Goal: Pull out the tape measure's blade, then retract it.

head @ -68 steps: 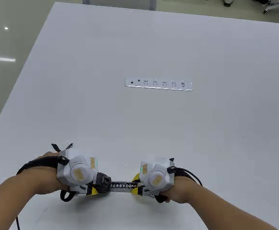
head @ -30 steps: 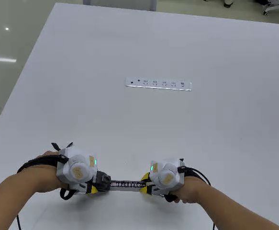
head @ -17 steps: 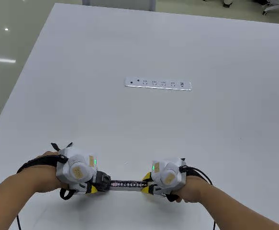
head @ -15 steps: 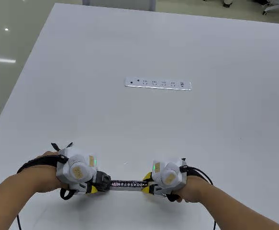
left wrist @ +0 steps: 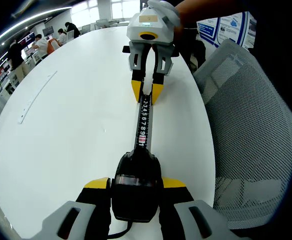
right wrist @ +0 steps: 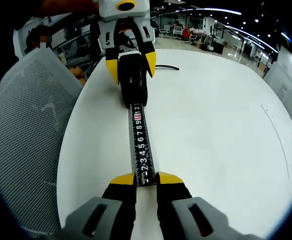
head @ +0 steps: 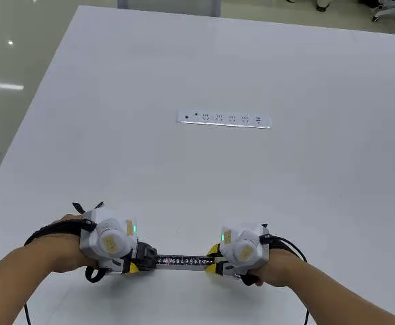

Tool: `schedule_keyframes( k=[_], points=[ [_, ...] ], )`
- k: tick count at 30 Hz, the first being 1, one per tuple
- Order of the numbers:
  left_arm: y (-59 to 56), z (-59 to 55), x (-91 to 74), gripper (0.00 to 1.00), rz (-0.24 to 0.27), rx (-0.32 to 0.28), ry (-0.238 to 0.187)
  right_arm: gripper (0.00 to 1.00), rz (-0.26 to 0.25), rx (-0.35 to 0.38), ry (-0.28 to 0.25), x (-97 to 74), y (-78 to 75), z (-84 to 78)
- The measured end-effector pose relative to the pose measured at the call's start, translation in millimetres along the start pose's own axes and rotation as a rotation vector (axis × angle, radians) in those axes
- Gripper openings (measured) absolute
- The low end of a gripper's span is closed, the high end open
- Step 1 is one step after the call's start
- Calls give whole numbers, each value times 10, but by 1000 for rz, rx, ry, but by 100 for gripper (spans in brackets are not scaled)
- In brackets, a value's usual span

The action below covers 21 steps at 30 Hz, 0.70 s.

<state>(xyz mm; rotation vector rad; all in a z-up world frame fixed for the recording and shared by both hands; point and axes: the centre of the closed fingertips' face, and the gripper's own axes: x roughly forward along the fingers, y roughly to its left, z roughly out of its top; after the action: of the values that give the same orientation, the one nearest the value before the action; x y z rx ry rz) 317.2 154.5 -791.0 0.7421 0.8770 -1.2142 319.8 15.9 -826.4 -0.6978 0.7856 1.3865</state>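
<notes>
Spanning the gap between two handheld grippers, one tape measure (head: 146, 258) lies at the near edge of a white table (head: 251, 54), where we see its black case clamped between the yellow-tipped jaws of the left gripper (head: 133, 265). We count one blade (head: 182, 260), drawn out flat just above the tabletop, its black and red numerals facing up. The right gripper (head: 212, 261) has its jaws pinched onto the blade's free end, so the two grippers face each other tip to tip with the short run of steel between them. Green lights glow on both gripper bodies.

From the left gripper view we look along the blade from the case to the right gripper; from the right gripper view we look the other way, back to the case in the opposite jaws.

Farther up the table, well apart from the work, lies one white power strip (head: 224, 118), set crosswise. One black cable (right wrist: 168, 66) trails on the table behind the left gripper. One grey mesh chair (left wrist: 251, 125) stands just beside the near edge. Beyond the table we see a glossy pale floor (head: 7, 81) and, in the gripper views, an open office under strip lights with people at distant desks.
</notes>
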Motion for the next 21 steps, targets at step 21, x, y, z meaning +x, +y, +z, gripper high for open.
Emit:
schedule_keyframes(
  k=[21],
  points=[
    [-3,7,-9,34,1,-2,0,13,-7,15,6,-68,-16,-99]
  ],
)
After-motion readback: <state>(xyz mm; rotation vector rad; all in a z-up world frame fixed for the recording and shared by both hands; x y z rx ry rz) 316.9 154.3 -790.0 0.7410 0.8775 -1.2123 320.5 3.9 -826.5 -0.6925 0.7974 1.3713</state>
